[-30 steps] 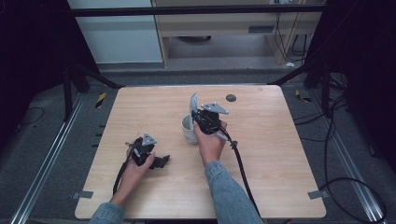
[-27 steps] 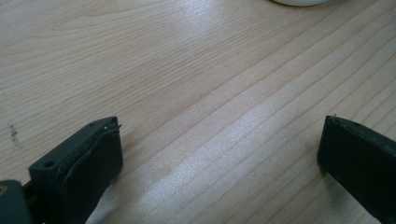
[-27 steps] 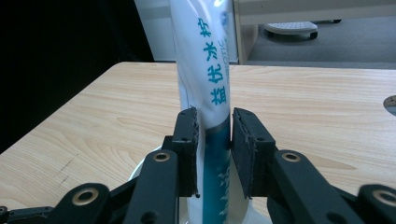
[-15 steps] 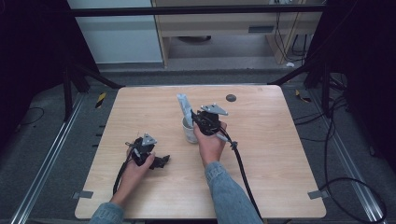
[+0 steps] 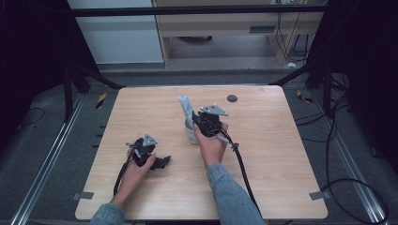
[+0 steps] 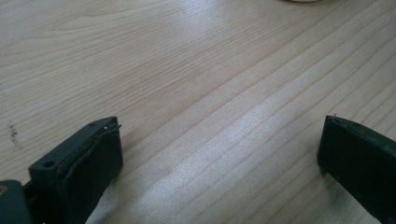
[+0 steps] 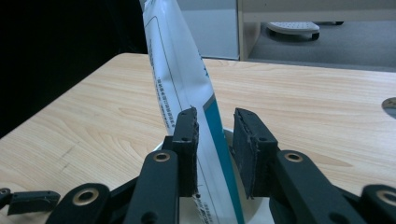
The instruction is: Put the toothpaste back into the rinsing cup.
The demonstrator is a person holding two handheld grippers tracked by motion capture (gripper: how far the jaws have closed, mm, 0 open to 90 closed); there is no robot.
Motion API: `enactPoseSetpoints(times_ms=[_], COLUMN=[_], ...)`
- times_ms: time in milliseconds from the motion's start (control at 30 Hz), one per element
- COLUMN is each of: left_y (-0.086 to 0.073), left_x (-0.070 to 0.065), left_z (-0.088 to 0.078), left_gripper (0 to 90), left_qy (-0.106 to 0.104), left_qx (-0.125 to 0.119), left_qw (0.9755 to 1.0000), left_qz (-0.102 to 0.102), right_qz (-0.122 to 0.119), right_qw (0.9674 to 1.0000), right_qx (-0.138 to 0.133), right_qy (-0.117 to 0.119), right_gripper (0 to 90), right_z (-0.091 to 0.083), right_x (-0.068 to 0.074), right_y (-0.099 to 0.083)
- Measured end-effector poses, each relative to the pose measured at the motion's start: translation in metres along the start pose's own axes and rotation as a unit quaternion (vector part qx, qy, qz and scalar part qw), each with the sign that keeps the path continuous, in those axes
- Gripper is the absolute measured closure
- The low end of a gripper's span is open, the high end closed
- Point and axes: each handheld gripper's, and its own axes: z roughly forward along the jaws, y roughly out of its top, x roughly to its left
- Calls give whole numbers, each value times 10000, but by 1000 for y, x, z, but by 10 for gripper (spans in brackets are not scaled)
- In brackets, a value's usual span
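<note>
Right up close in the right gripper view, a white tube (image 7: 187, 88) with fine print and a teal stripe down one edge stands tilted in a white cup (image 7: 243, 205), its flat crimped end leaning up and away. The right gripper (image 7: 215, 149) has its jaws around the tube's lower part; the left pad lies against it, while a thin gap shows between the tube and the other pad, so whether it is truly pinched I cannot tell. The cup is mostly hidden behind the jaws, and the tube's top runs out of the frame.

From above, the tube (image 5: 186, 110) leans toward the far left out of the cup (image 5: 190, 134), near the middle of the table (image 5: 281, 154). The right hand (image 5: 212, 146) reaches forward, gripper (image 5: 202, 123) level at the cup's rim.

The left gripper (image 5: 162, 161) rests low on the wood nearer the front, jaws spread wide with bare tabletop between them, the left hand (image 5: 137, 165) wrapped around its body. Its cable loops back toward the table edge.
</note>
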Motion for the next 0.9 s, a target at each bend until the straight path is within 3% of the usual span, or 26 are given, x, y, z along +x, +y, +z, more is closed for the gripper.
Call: enactPoseSetpoints(times_ms=[567,800,900], left_y=[0,0,0], left_x=[0,0,0], left_z=[0,0,0], left_gripper=[0,0,0], left_qy=[0,1,0], left_qx=[0,-2,-2], left_qw=[10000,10000,10000], left_qz=[0,0,-1], right_qz=[-462,-580,-636], right_qw=[9987,9978,9970], right_qx=[199,312,446], right_qy=[-24,-18,6], right_gripper=[642,557,465], right_z=[-23,-33,-37], right_x=[-1,-7,-13], right_y=[12,16,18])
